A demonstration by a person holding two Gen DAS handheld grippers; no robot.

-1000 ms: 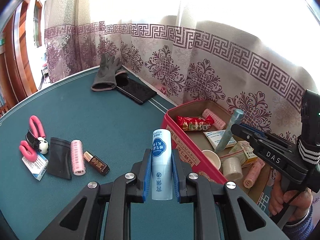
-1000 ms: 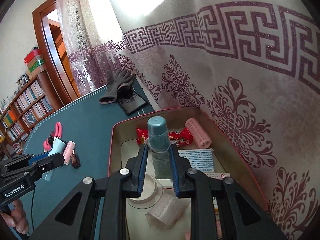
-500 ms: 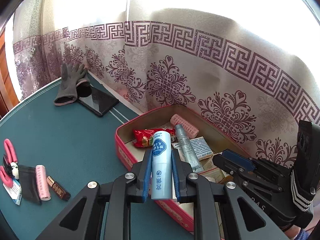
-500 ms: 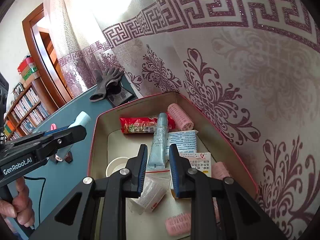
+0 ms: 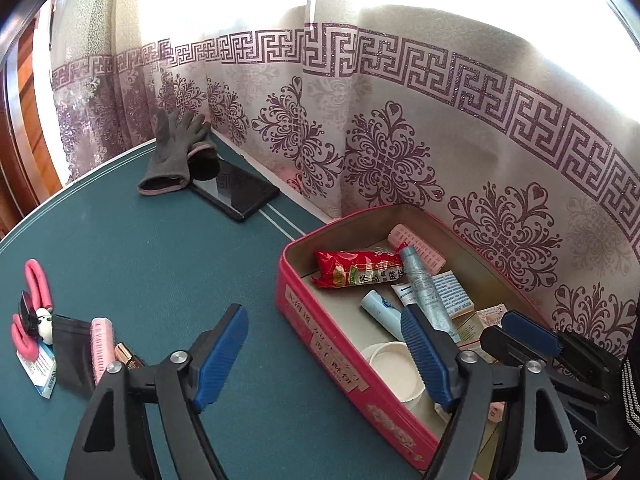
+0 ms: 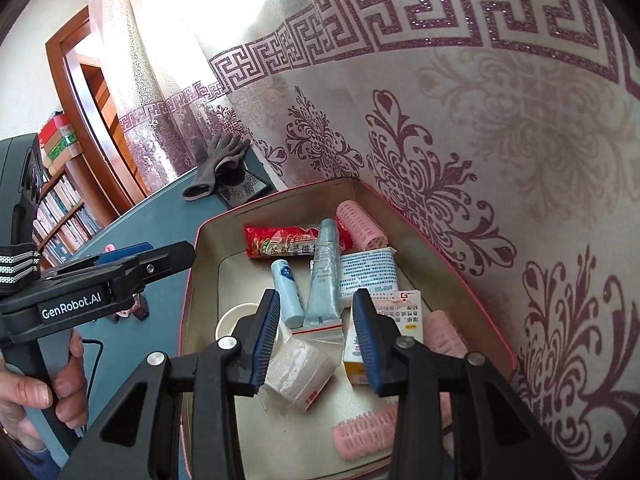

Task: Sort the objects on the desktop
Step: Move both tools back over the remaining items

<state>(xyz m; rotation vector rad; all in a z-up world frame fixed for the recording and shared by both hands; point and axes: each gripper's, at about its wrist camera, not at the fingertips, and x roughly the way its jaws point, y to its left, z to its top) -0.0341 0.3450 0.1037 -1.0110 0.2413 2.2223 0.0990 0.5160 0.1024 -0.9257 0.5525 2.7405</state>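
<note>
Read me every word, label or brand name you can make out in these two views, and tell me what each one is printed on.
"GenRobot.AI": white lettering on the side of the left tongs.
"AS": end of a white word on the right tongs' body, the rest hidden.
Red snack packet: Chinese characters, too blurred to read.
White medicine box: fine print, too small.
Red tin: strip label on its side, illegible.
Small blue tube: logo, unreadable.

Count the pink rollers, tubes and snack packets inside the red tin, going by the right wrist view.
Pink rollers: 3
Tubes: 2
Red snack packet: 1
Total: 6
</note>
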